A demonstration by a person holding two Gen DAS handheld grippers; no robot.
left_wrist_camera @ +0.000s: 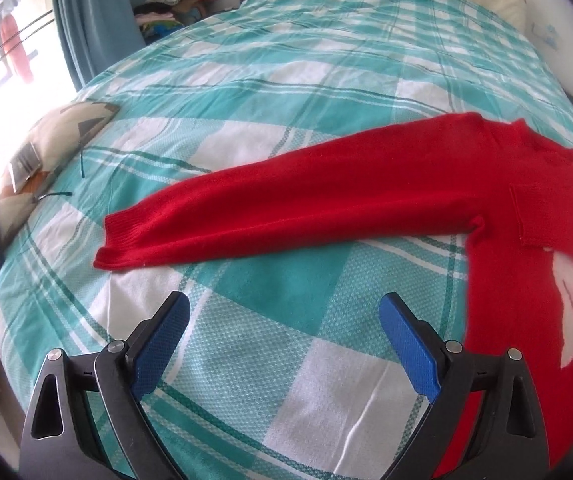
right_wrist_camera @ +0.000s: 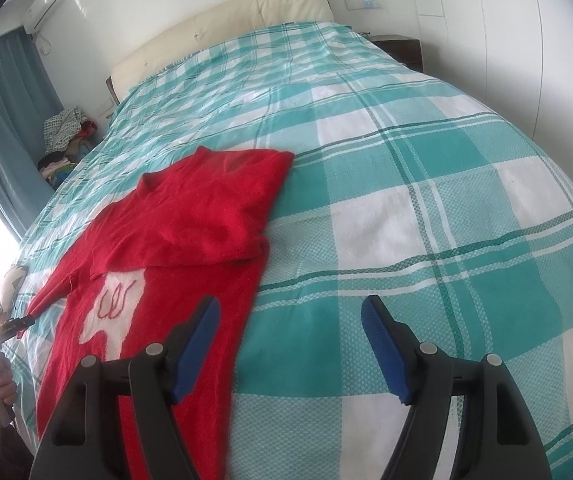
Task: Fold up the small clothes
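Red sweater (right_wrist_camera: 190, 216) lies flat on the plaid bed (right_wrist_camera: 426, 184); one sleeve already folded across the chest, the other sleeve (left_wrist_camera: 286, 208) outstretched, body unfolded; left gripper (left_wrist_camera: 284, 316) and right gripper (right_wrist_camera: 290, 316) spread, holding nothing.

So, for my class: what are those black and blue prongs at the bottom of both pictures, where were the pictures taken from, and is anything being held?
A person holds a hand tool with two fingers in each hand; a camera on each looks along them. The left gripper is open over the checked bedspread, near the outstretched sleeve of a red sweater. The right gripper is also open, beside the sweater's body, whose other sleeve is already folded across. Neither holds anything.
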